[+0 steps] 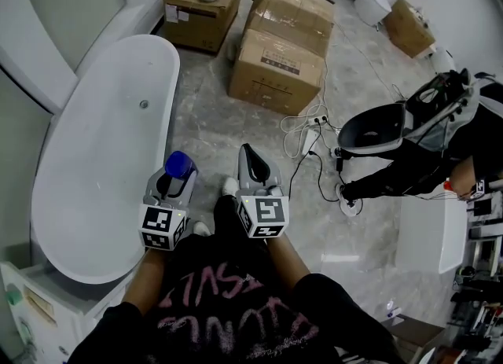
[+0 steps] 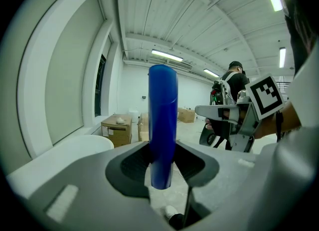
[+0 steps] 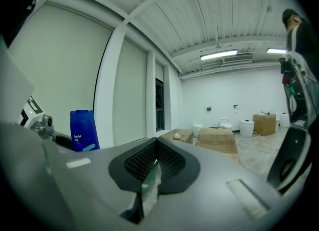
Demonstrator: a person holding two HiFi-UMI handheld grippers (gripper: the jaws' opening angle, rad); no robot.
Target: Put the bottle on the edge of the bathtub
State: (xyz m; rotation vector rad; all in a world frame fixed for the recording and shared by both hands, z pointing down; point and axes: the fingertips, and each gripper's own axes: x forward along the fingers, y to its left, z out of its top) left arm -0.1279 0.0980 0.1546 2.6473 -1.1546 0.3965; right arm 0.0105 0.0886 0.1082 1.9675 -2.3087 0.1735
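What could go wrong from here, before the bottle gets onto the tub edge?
1. The left hand-held gripper clamps the blue bottle near its lower end, with most of it standing above the jaws. It may tilt or slip when lowered.
2. The bathtub rim looks narrow, rounded and glossy, so the slim bottle could tip into the tub or onto the floor.
3. The right hand-held gripper, shut and empty, sits close beside it and might knock it.

The blue bottle [image 1: 180,164], flat-sided with pale print on its face, stands upright at 9 o'clock in the head view, clamped low between the left gripper's [image 1: 174,185] jaws. The white oval bathtub [image 1: 86,197] stretches from 7 to 11 o'clock, and the bottle is by its 3 o'clock rim.
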